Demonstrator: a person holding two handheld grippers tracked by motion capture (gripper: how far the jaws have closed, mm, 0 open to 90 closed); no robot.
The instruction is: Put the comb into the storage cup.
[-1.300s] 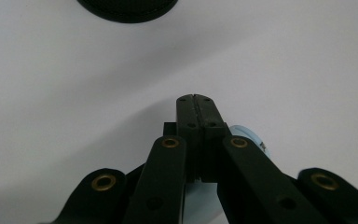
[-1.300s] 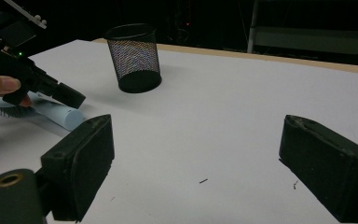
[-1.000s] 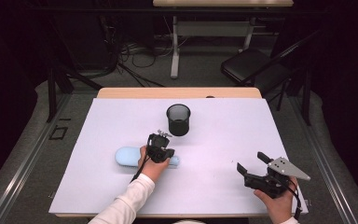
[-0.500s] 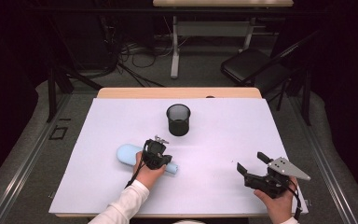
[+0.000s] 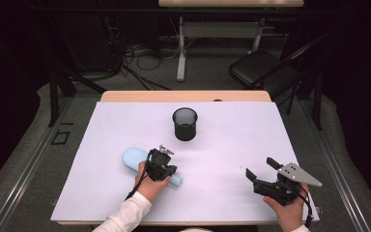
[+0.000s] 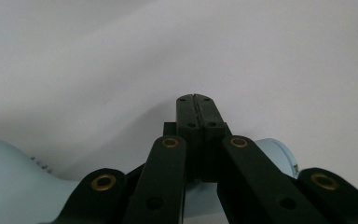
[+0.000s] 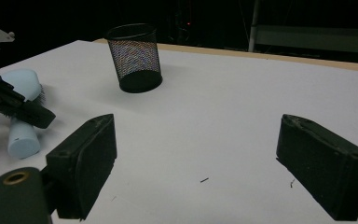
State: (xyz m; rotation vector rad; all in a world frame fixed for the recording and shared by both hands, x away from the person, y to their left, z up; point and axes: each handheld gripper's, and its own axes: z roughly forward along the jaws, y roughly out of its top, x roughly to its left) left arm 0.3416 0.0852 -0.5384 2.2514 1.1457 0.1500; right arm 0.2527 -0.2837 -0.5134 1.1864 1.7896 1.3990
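The pale blue hairbrush lies flat on the white-covered bench, front-left of centre, handle end twd you, bristles just visible in the right gripper view. Your left claw sits right over its handle, jaws clenched tight w/ nothing between them; in the left gripper view the brush runs under the linkage, not betw. the tips. To lift it you'd likely need to release those jaws first, straddle the handle across its narrow part, then close squarely so it doesn't roll or swing by the heavy head. Your right claw waits at the front-right, jaws released and empty, well apart from the brush.

The black mesh cup stands upright near bench centre, beyond the brush, prob. where it's headed; go in handle-first and it may stand better.

Bench sheet is plain white, a few tiny specks near the right claw; wood edge shows at the far side. Room beyond is dark: folding chair back-right, loose cables on grey floor, legs of a second table.
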